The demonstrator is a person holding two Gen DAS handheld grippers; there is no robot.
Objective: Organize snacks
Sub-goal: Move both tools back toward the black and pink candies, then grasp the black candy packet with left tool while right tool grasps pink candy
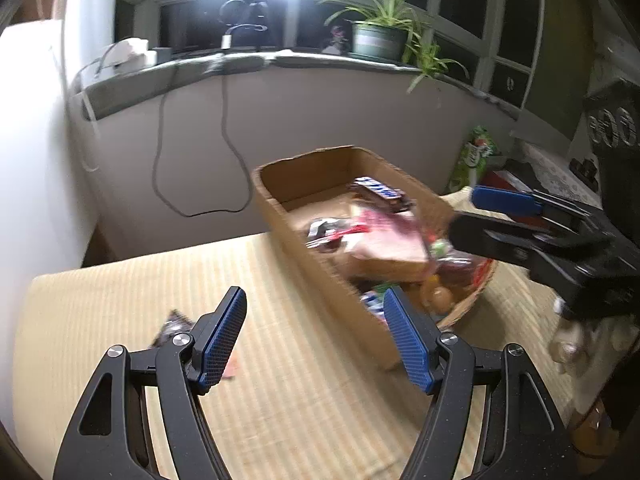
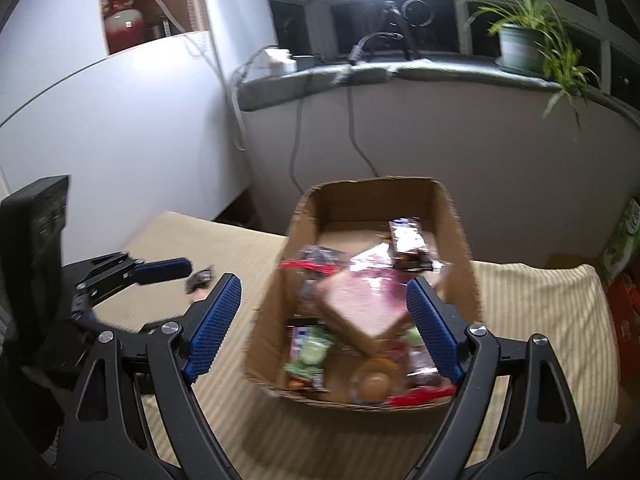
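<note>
Both grippers, left gripper (image 1: 314, 336) and right gripper (image 2: 324, 328), were held apart and empty; the dark packet (image 1: 172, 326) at nine o'clock of the cardboard box (image 1: 320, 280) could be overlooked.

1. Your left gripper (image 1: 314, 334) and right gripper (image 2: 324, 330): black frames, blue dotted-texture pads.
2. Surface (image 1: 280, 380): pale yellow cloth with fine cream stripes.
3. Cardboard box (image 2: 460, 240): plain brown.
4. Inside it you see a tan bread slice in a pink wrapper (image 2: 360, 300), a dark bar with blue-white print (image 2: 408, 244) and a green packet (image 2: 312, 354).
5. Small packet (image 1: 174, 326) on the cloth: dark, blurred.
6. Plant pot (image 1: 378, 42): green, white band.
7. Carton (image 1: 474, 158) by the wall: green.
</note>
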